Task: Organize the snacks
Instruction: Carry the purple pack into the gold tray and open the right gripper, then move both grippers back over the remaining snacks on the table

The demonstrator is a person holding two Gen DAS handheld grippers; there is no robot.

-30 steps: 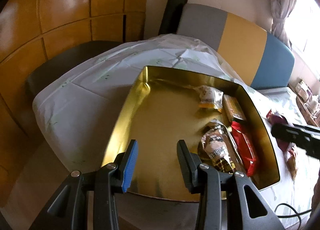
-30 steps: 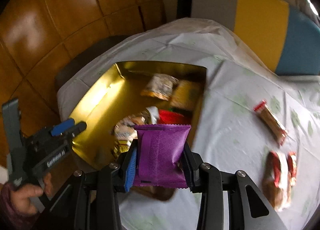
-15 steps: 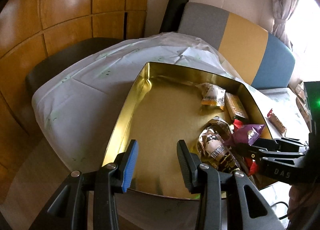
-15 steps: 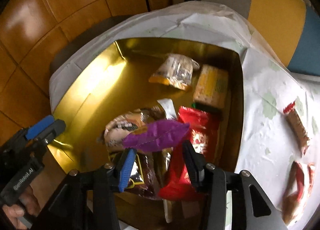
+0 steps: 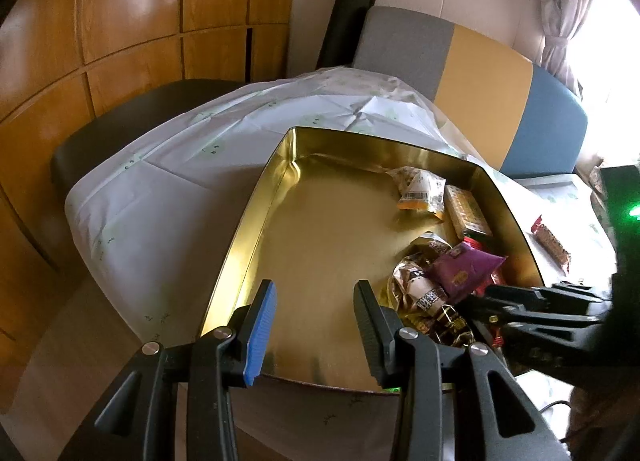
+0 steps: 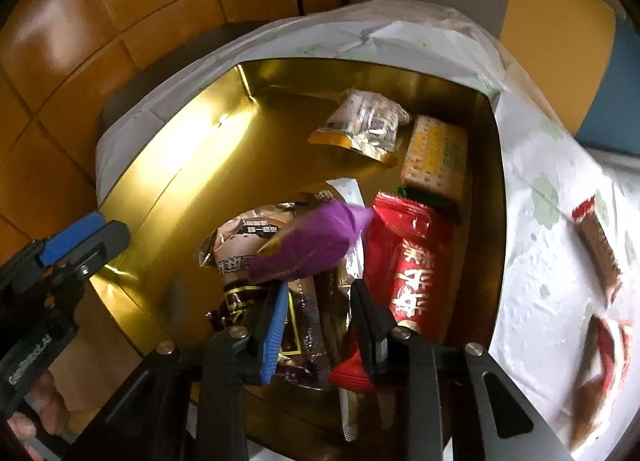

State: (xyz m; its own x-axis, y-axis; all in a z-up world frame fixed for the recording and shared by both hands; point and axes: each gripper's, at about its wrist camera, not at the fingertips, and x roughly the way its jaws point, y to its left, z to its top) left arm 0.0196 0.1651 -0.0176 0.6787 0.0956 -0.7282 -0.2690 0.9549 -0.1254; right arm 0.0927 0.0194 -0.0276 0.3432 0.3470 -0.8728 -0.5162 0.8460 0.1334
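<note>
Over the near right corner of the gold tin [image 6: 168,165], I am hovering my right gripper [image 6: 320,317] just above the heap of snacks. Its jaws have just been closing and now stand a little apart with nothing between them; the purple packet [image 6: 312,241] is lying free, just beyond the fingertips, tilted on top of the brown-and-silver wrappers [image 6: 236,245] and touching the red packet [image 6: 408,261]. My left gripper [image 5: 316,325] is waiting at the tin's near wall, jaws part open and holding nothing, with bare gold floor showing between the fingers.

I am judging the drop done but unsteady. The purple packet is perching on slick, crinkled foil, so it could slide off toward the empty floor or tip against the red one if I brush it while lifting away. My fingertips are also close to the wrappers beneath, and a careless pull could snag one and drag it out. Two red-ended bars [image 6: 600,249] are lying outside on the white tablecloth [image 6: 532,269], well apart from the tin, and I am reckoning they need fetching next.
</note>
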